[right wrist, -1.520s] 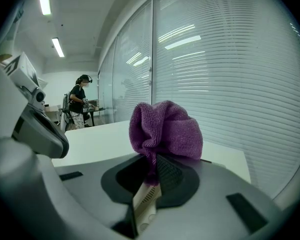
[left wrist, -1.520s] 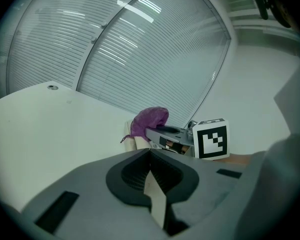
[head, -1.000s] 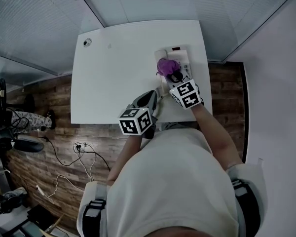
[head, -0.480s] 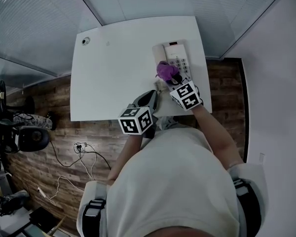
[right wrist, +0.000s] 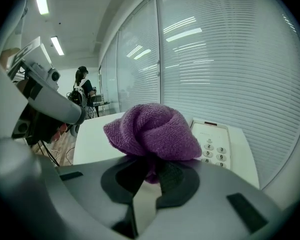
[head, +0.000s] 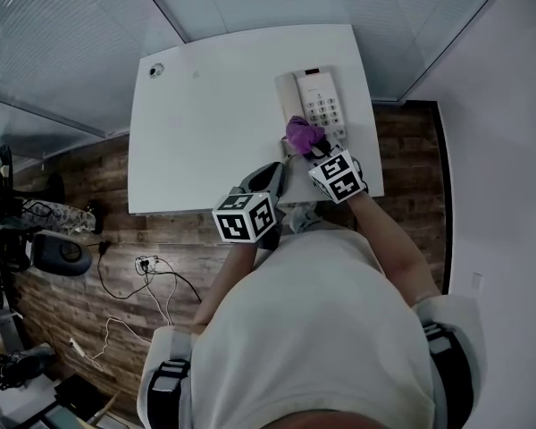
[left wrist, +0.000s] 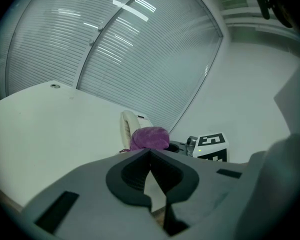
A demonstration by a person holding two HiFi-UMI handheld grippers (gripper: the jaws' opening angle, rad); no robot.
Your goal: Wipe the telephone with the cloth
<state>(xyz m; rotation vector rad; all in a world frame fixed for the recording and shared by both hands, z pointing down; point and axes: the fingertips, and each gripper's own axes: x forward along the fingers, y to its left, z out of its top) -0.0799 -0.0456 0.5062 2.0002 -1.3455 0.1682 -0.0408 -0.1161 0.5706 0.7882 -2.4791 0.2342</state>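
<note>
A white telephone point(head: 311, 101) lies on the right half of the white table point(head: 214, 123), keypad up, handset along its left side. My right gripper point(head: 314, 148) is shut on a bunched purple cloth point(head: 301, 133) at the phone's near end. In the right gripper view the purple cloth point(right wrist: 152, 130) bulges above the jaws and hides the near part of the telephone point(right wrist: 216, 143). My left gripper point(head: 274, 174) is shut with nothing in it, just left of the phone's near end. The left gripper view shows the purple cloth point(left wrist: 150, 138) in front of the telephone point(left wrist: 129, 124).
A small round grommet point(head: 156, 71) sits at the table's far left corner. Glass walls with blinds stand behind the table. Cables and a power strip point(head: 146, 264) lie on the wooden floor at the left. A person point(right wrist: 81, 90) stands far off in the right gripper view.
My right gripper has drawn the cloth toward the near end of the phone, baring the keypad and display. The left gripper stays about where it was.
</note>
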